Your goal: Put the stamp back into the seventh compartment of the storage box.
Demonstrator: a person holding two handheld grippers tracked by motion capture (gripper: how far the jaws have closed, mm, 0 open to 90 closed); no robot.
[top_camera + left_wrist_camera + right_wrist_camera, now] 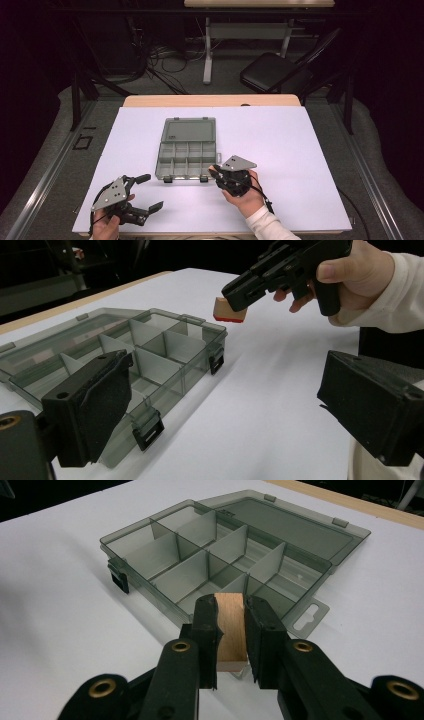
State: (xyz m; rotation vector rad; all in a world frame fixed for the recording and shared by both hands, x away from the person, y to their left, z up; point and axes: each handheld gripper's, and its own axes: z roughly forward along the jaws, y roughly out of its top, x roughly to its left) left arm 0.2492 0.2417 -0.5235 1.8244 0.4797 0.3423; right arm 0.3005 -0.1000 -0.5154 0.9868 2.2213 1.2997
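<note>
My right gripper (231, 630) is pinching a small wooden block (230, 625), one jaw pressed on each of its flat sides. In the right gripper view the block's long axis runs straight out along the jaws, away from my hand, its far end pointing toward the open organizer box (220, 555). In the left gripper view the same block (229, 310) sticks out past the tip of that gripper (240, 295), tilted slightly down toward the surface (260, 405), and a red layer shows along its underside. It hangs in the air, clear of the surface, just beside the near right corner of the box (150, 350), not over any compartment as far as I can tell. The box (186, 148) lies flat with its lid folded open on the far side and its divided compartments toward me. My left gripper (145, 192) rests low at the near left of the surface (300, 150), well apart from the box, jaws spread wide with nothing between them.
</note>
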